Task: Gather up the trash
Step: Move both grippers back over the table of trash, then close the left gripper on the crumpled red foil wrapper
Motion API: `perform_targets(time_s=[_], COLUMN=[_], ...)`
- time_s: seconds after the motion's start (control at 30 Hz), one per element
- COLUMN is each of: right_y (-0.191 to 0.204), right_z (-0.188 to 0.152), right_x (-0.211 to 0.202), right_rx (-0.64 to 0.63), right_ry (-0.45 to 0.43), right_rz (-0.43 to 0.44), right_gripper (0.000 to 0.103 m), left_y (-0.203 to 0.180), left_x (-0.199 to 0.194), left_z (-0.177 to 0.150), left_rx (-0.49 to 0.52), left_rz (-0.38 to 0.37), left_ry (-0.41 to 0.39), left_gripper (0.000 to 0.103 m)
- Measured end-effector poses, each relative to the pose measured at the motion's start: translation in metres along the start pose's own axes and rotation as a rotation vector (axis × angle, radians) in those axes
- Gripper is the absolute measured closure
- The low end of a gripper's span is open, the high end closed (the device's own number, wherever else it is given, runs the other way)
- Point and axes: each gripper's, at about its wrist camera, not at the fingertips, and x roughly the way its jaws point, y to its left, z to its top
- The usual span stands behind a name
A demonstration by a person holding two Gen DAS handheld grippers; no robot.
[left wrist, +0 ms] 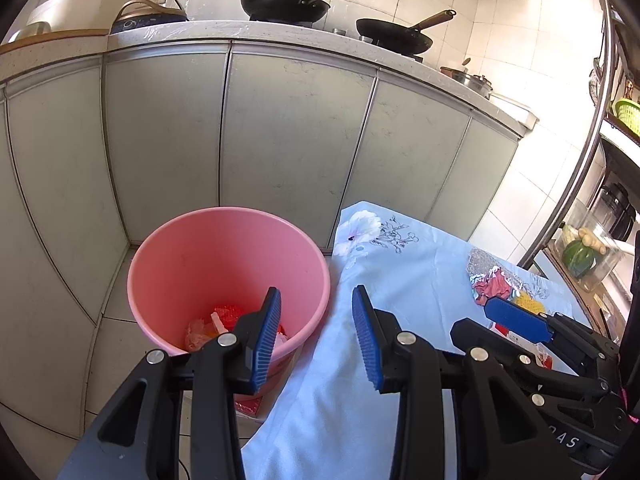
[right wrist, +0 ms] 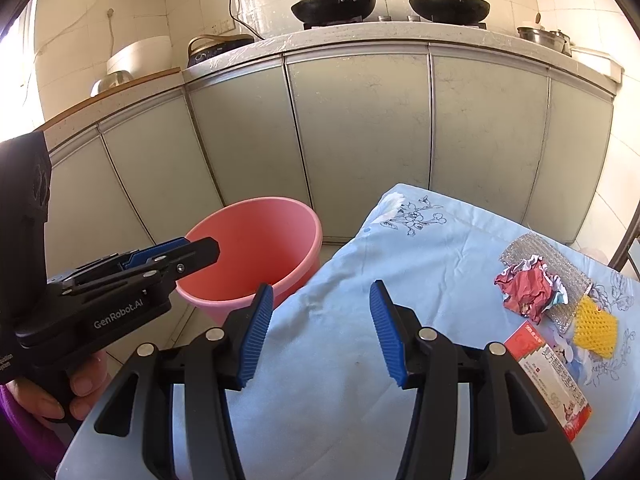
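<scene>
A pink bucket stands on the floor left of a table under a light blue cloth; crumpled red and white trash lies at its bottom. My left gripper is open and empty, over the bucket's right rim and the cloth's edge. My right gripper is open and empty above the cloth. On the cloth's right lie a crumpled red wrapper, a silver foil sheet, a yellow foam net and a red and white box. The bucket sits left of the table here.
Grey cabinet doors close off the back under a counter bearing two black woks. A metal rack with jars and vegetables stands at the right. A hand holds the left gripper over the bucket's near rim.
</scene>
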Motion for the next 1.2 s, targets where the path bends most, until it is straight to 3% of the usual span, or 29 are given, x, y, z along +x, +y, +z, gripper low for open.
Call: perform_targets(time_s=[0.33,0.63,0.83,0.93,1.2], right_y=[-0.011,-0.037,-0.071,-0.095,-0.161], right_z=[-0.007,-0.019,-0.037,-0.047,-0.072], right_x=[-0.006,-0.032,-0.064,-0.080,-0.104], right_rx=[0.020,0.060,0.102,0.141,0.255], right_ry=[0.006,-0.006,-0.034,-0.040,-0.030], right_rz=[-0.004,-0.028,-0.099,-0.145,-0.221], right_gripper=[0.052,0.052,0.052,0.052,0.052], left_y=[-0.016,-0.033,-0.065,-0.092,-0.167], left_x=[0.004,0.007,0.016,0.025,0.064], left_z=[-0.001,0.001,0.006,0.009,0.012], left_rx=[0.034,0.064,0.143,0.203,0.349], left_rz=[-0.022,-0.059,-0.159,-0.233,-0.346], left_ry=[0.013,0.021,0.044,0.072,0.150], left_gripper=[0.066,0.060,0.059,0.058,0.058])
